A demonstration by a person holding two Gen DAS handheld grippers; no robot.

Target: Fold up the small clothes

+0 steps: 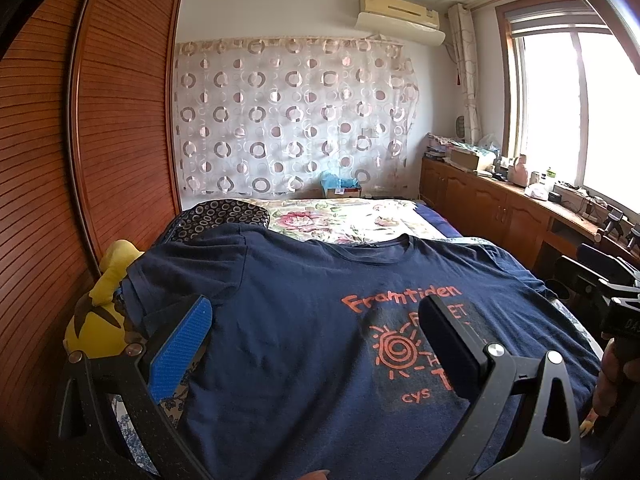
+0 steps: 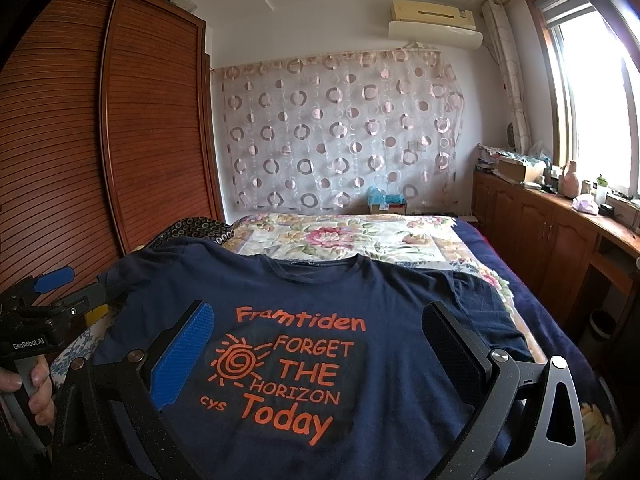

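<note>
- Bed (image 2: 472,236): fills the middle of the room, floral cover on it, slatted wooden wardrobe (image 2: 120,128) along the left, circle-print curtain (image 2: 340,128) on the far wall, window (image 1: 580,108) and low wooden cabinets (image 2: 540,216) on the right.
- Navy T-shirt (image 2: 380,304): lies spread flat, front up, on the near part of the bed, collar toward the far side, orange print "Framtiden / FORGET THE HORIZON / Today" facing you. Not folded yet.
- Left sleeve area of the shirt sits near a yellow plush toy (image 1: 100,320) at the bed's left edge; a dark ring-patterned pillow (image 1: 224,216) lies just beyond it.
- Your left gripper (image 1: 316,340): jaws spread wide, nothing between them, hovering over the shirt's left-centre; blue pad on the left finger.
- Your right gripper (image 2: 316,344): jaws also wide apart, empty, over the printed chest.
- Your left hand (image 2: 28,384): wrapped round the left gripper's handle, at the near left in the right wrist view.
- Air conditioner (image 1: 400,16): high on the far wall.
</note>
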